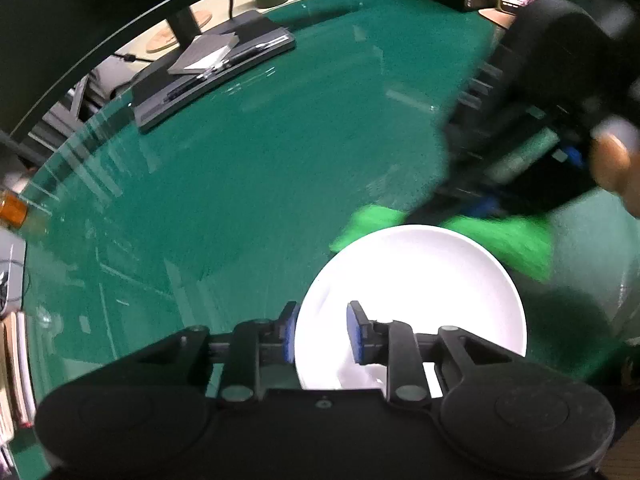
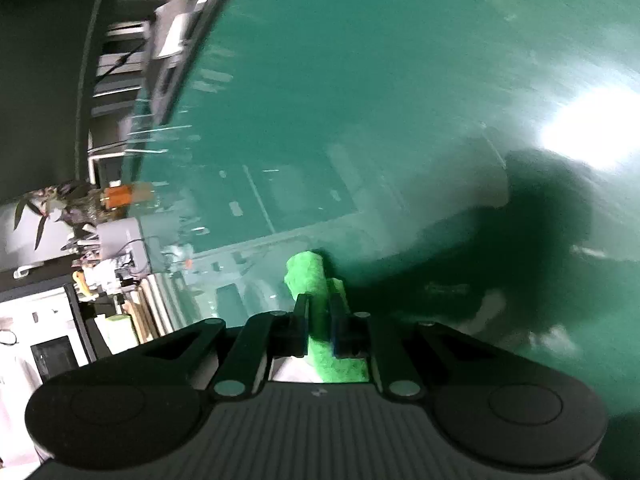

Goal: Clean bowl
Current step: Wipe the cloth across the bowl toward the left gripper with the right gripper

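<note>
- Two grippers work over a glossy green glass table [image 1: 248, 168], and the white bowl [image 1: 412, 280] on it serves as the landmark here.
- Beyond the bowl, toward the table's far edge, lies a flat dark tray [image 1: 216, 68] with a grey notebook [image 1: 204, 54] and pens on top; a small orange thing [image 1: 12, 208] sits at the table's rim, well off to the bowl's left.
- The bowl is round, smooth and shiny, with a plain white inside.
- The left gripper [image 1: 322, 332] straddles the bowl's near wall: one blue-padded finger stands outside the rim, the other inside, with the wall between them. Whether the pads actually press the wall cannot be told.
- A fuzzy bright-green cloth [image 1: 500, 236] hangs over the bowl's far rim, its nap blurred; it covers part of that rim.
- The right gripper [image 2: 318, 316] is clamped on the green cloth [image 2: 312, 280], which bunches into a soft roll sticking out past the fingertips.
- In the left wrist view the right gripper's dark body [image 1: 552, 92] looms behind the bowl, blurred, blocking the table's far right corner.
- Reflections streak the glass surface around the bowl.
</note>
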`<action>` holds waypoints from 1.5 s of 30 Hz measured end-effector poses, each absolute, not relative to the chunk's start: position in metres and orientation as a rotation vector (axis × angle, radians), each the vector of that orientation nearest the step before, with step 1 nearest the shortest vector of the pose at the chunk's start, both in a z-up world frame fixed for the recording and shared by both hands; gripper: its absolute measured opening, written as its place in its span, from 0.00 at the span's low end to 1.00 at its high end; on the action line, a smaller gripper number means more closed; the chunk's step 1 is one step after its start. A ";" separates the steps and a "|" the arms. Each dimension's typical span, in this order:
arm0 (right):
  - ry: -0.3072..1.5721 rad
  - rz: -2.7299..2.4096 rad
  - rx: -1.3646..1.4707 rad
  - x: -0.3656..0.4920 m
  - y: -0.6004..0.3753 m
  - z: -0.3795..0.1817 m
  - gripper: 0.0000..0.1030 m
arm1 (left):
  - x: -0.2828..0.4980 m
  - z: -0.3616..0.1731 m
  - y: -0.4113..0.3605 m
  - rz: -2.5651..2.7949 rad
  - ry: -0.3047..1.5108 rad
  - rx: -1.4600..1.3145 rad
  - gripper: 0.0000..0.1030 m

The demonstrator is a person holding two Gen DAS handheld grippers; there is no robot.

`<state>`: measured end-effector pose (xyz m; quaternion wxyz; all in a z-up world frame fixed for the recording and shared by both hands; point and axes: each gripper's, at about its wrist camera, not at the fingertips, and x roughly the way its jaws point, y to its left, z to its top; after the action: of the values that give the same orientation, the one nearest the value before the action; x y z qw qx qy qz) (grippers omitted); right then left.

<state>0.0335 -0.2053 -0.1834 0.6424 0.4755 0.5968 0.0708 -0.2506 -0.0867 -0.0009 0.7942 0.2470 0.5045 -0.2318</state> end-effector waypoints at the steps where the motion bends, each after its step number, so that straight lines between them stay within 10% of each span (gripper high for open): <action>1: 1.345 0.194 1.079 0.043 -0.197 -0.179 0.11 | -0.247 -0.003 -0.086 -0.499 1.082 0.535 0.27; 45: 1.096 0.359 0.697 0.037 -0.151 -0.133 0.09 | -0.071 -0.070 -0.014 -0.405 1.102 0.320 0.25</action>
<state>0.0367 -0.1512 -0.1329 0.7814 0.3225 0.5077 0.1663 -0.0707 -0.0142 -0.0698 0.8206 0.1505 0.5175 -0.1903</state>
